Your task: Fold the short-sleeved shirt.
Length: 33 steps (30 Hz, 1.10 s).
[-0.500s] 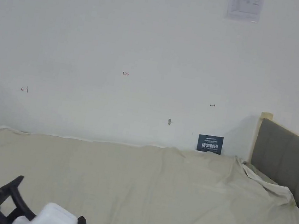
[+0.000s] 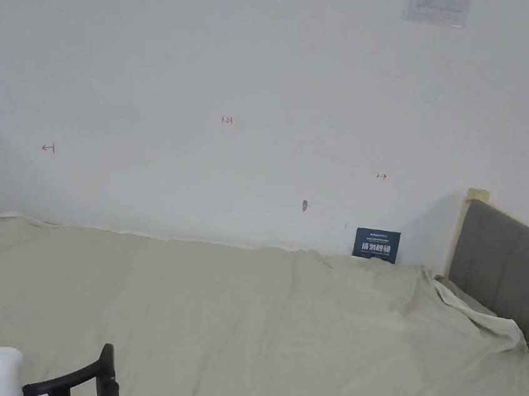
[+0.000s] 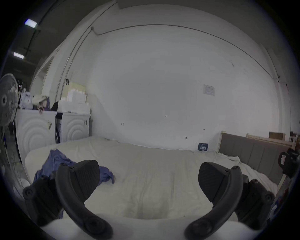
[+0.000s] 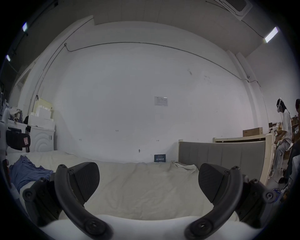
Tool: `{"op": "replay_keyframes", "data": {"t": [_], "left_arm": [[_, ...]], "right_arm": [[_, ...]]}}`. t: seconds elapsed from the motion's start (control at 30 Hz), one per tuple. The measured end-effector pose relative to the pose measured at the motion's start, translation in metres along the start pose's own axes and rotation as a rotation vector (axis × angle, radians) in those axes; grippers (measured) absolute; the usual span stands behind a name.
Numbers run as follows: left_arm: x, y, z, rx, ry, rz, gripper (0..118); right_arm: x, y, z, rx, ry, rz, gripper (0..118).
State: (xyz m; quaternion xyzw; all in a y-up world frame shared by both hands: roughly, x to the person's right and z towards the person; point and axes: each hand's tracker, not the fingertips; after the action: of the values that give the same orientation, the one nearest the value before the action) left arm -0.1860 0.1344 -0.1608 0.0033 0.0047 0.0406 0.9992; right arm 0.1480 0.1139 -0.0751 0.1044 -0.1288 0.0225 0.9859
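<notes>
Both grippers are empty, jaws spread wide. You hold the left gripper (image 3: pixel 148 180) and the right gripper (image 4: pixel 148 180) low over the bed (image 2: pixel 275 317), both facing the wall.

The shirt (image 3: pixel 55 164) is blue and lies crumpled, not yet spread, on the bed's left part. In the left gripper view it sits at 9 to 10 o'clock from the jaw gap, partly behind the left jaw. In the right gripper view the shirt (image 4: pixel 27 173) lies at 9 o'clock, well apart from the jaws. In the head view, a blue patch shows at the 8 o'clock corner.

The heap shows no clear long axis; judge that after spreading.

The left gripper is nearer the shirt. Swing it toward 9 o'clock first; the right must cross further.
</notes>
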Motion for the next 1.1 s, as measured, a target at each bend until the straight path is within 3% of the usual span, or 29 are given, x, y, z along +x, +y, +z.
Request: {"op": "replay_keyframes", "data": {"t": [0.2,1.1], "left_arm": [[0.011,-0.004,0.004,0.001,-0.015,-0.084,118],[0.01,0.0,0.01,-0.015,-0.002,-0.101,118]], "right_arm": [[-0.001,-0.001,-0.002,-0.025,-0.005,0.006,118],[-0.01,0.005,0.003,-0.055,0.068,-0.011,118]]}}
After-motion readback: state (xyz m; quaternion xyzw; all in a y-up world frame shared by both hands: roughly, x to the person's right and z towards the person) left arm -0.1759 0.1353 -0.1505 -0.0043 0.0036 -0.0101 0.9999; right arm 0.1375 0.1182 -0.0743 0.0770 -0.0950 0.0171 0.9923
